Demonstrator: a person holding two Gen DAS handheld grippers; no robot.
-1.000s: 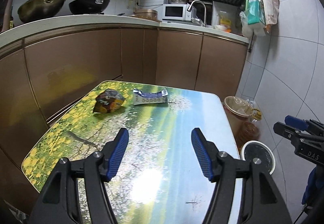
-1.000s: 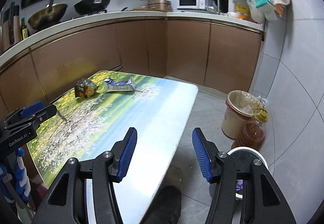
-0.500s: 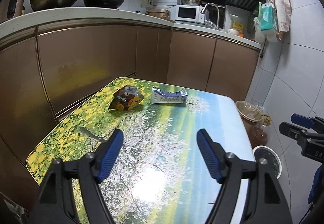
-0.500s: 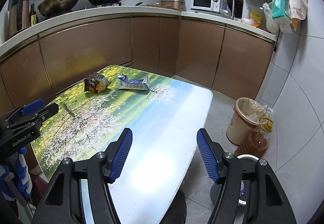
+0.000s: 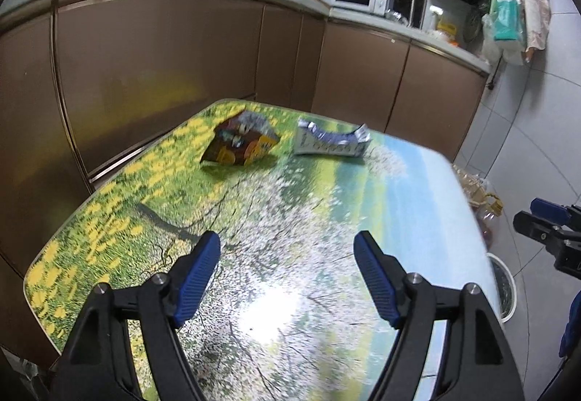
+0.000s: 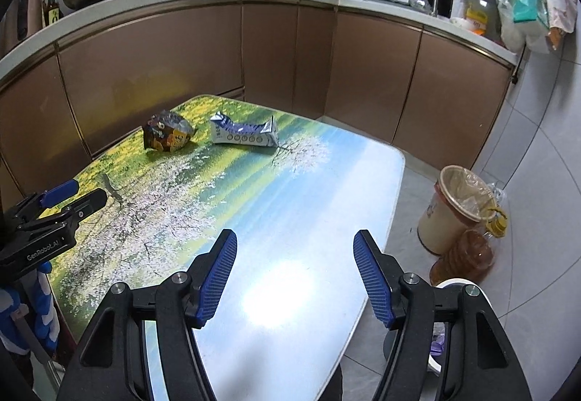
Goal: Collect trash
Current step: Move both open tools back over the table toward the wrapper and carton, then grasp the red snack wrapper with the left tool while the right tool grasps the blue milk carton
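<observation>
Both tools tilt down over the worktop [image 6: 326, 183], left tool [image 5: 287, 277] and right tool [image 6: 295, 277] spread with nothing between, the left's body apparently lettered "GenRobot.AI".

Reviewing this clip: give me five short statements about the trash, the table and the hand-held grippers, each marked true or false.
1. Two pieces of trash lie on the table. True: a crumpled snack bag and a flattened carton.
2. The left hand-held gripper holds the carton. False: nothing is between its jaws.
3. The right hand-held gripper is open. True.
4. The lined bin stands on the table. False: it stands on the floor beside it.
5. The snack bag lies on top of the carton. False: they lie side by side, apart.
</observation>
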